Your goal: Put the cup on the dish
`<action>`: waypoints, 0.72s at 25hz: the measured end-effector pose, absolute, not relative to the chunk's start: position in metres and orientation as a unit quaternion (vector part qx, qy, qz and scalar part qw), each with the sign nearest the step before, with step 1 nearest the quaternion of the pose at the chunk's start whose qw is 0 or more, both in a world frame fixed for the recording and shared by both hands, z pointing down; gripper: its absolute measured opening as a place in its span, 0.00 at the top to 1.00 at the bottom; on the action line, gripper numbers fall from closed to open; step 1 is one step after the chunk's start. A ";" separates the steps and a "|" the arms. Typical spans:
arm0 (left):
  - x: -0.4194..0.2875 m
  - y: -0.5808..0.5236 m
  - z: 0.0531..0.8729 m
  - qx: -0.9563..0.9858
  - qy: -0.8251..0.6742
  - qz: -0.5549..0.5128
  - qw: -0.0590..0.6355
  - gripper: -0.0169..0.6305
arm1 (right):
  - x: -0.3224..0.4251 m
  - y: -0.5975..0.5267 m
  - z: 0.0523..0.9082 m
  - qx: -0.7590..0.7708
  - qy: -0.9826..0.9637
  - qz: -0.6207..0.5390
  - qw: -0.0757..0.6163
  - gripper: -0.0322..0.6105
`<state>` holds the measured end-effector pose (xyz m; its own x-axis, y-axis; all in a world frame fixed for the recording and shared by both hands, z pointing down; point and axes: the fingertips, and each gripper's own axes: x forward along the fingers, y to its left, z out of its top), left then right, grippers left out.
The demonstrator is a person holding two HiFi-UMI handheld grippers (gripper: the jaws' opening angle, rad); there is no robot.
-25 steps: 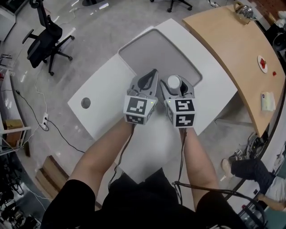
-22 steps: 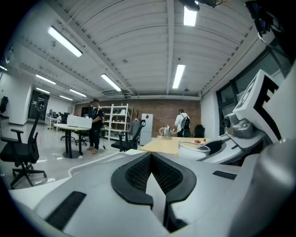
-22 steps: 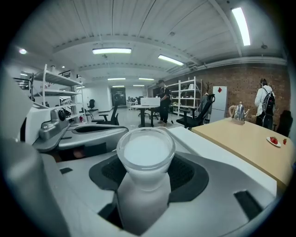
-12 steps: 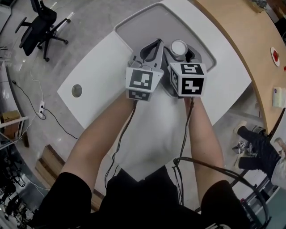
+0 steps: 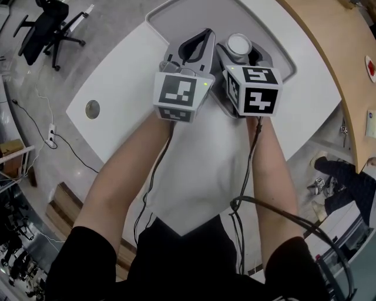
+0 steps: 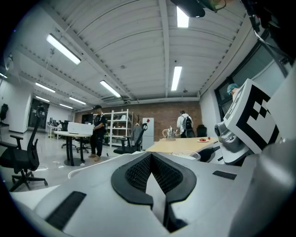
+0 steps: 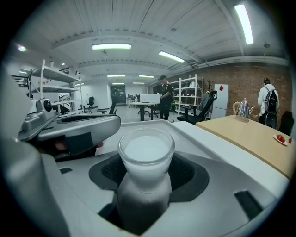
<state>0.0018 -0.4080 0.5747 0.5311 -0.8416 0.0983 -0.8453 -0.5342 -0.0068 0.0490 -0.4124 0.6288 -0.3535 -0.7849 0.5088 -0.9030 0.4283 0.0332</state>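
Observation:
A small clear glass cup (image 5: 238, 43) with a white inside stands upright between the jaws of my right gripper (image 5: 241, 52), which is shut on it. From the right gripper view the cup (image 7: 146, 155) fills the middle of the right gripper (image 7: 145, 178). My left gripper (image 5: 200, 38) is close beside it on the left. Its jaws are closed on nothing, and its black pads (image 6: 169, 178) meet in a narrow V at the left gripper (image 6: 151, 159). Both hang above the grey mat (image 5: 176, 17). A small white plate (image 7: 280, 138) with something red sits on the wooden table.
The grey mat is set in a white table (image 5: 126, 76) with a round hole (image 5: 92, 109) at its left. A curved wooden table (image 5: 329, 41) runs along the right. An office chair (image 5: 41, 29) and floor cables lie to the left. People stand far off by shelves (image 6: 115, 132).
Both grippers have come up nearer the head camera and further over the grey mat, staying side by side. The cup stays in the right gripper.

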 end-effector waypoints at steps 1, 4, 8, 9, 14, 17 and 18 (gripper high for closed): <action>0.004 -0.408 0.575 0.875 -0.482 0.045 0.020 0.96 | 0.051 -0.412 0.630 0.519 -0.812 0.126 0.234 0.54; 0.003 -0.405 0.575 0.874 -0.485 0.037 0.018 0.96 | 0.049 -0.407 0.627 0.516 -0.816 0.106 0.237 0.53; 0.000 -0.394 0.558 0.876 -0.480 0.038 0.022 0.96 | 0.044 -0.397 0.607 0.519 -0.818 0.098 0.229 0.53; 0.001 -0.390 0.551 0.877 -0.479 0.041 0.020 0.96 | 0.046 -0.394 0.599 0.523 -0.817 0.097 0.225 0.53; -0.005 -0.364 0.505 0.875 -0.482 0.034 0.007 0.96 | 0.054 -0.362 0.541 0.537 -0.816 0.088 0.192 0.53; -0.004 -0.346 0.471 0.874 -0.485 0.023 -0.007 0.96 | 0.055 -0.338 0.496 0.541 -0.821 0.075 0.170 0.53; -0.003 -0.337 0.459 0.874 -0.486 0.019 -0.005 0.96 | 0.056 -0.327 0.481 0.542 -0.821 0.073 0.163 0.54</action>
<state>-0.0032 -0.3374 0.4589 0.5264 -0.8498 0.0274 -0.8494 -0.5271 -0.0270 0.0555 -0.3274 0.4814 -0.3598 -0.8665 0.3459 -0.9138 0.4022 0.0569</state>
